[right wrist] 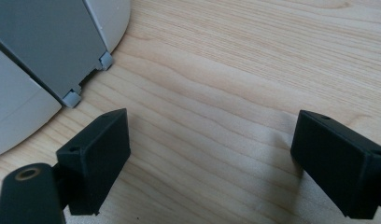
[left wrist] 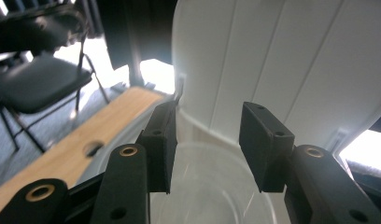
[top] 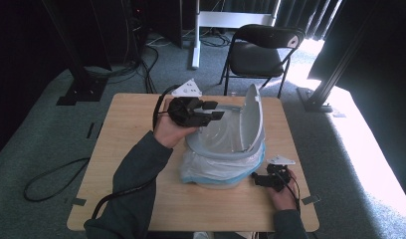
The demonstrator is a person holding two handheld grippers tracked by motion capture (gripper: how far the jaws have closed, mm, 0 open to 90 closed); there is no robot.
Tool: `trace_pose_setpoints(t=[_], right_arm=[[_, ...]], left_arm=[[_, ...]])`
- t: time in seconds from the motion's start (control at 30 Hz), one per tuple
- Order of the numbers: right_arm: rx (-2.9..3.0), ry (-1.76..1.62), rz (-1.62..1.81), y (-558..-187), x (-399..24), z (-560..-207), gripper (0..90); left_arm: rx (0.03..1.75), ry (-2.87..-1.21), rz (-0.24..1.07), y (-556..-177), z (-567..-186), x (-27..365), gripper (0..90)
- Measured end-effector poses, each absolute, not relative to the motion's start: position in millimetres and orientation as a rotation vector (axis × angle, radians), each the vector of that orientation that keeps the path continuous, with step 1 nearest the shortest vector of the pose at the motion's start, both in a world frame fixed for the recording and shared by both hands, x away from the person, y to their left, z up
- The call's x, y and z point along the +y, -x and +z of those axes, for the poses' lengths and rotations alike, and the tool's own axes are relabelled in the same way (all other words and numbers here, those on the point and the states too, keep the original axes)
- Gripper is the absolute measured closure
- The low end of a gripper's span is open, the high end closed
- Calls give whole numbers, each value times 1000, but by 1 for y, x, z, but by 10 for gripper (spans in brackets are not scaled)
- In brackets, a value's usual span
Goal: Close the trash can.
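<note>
Bin first: the round white plastic bin (top: 226,159) with a clear bag liner sits mid-table on the light wooden table (top: 131,199), with its white hinged lid (top: 254,119) tipped up near vertical on the far-right side of the rim.

Your left gripper (top: 211,112) hangs over the far-left rim of the bin, jaws released and spread, with nothing between them. From the high view you can see it sits just short of the lid, not touching. The left gripper view (left wrist: 209,147) adds what the high view can't: the ribbed underside of the lid (left wrist: 282,65) fills the space straight ahead of the jaws, the clear liner (left wrist: 212,186) lies below them, and the black folding chair (left wrist: 34,79) stands off past the table edge.

Your right gripper (top: 260,180) rests low on the table just beside the bin's near-right base. The high view is too small to read its jaws. The right gripper view (right wrist: 207,154) settles it: they are wide apart over bare wood, gripping nothing, with the bin's grey base (right wrist: 44,51) up at the left corner, apart from the pads.
</note>
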State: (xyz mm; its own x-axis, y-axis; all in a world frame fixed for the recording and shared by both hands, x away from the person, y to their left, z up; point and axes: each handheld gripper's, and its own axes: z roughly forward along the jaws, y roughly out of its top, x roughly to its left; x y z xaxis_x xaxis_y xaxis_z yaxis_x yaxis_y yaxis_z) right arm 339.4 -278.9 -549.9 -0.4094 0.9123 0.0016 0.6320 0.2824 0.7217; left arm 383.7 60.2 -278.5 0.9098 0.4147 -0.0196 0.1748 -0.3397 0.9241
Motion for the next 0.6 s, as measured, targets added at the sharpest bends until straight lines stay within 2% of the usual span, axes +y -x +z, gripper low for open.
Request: trace_pose_setpoints(t=[0.27,0.6], right_arm=[[2144,-1389,916,-339,-279,-550,110],[2144,-1389,915,-339,-279,-550,110]], left_arm=[[368,-1890,237,-390,-261,51,569],[295,-1867,199,-392,-241,28,668]])
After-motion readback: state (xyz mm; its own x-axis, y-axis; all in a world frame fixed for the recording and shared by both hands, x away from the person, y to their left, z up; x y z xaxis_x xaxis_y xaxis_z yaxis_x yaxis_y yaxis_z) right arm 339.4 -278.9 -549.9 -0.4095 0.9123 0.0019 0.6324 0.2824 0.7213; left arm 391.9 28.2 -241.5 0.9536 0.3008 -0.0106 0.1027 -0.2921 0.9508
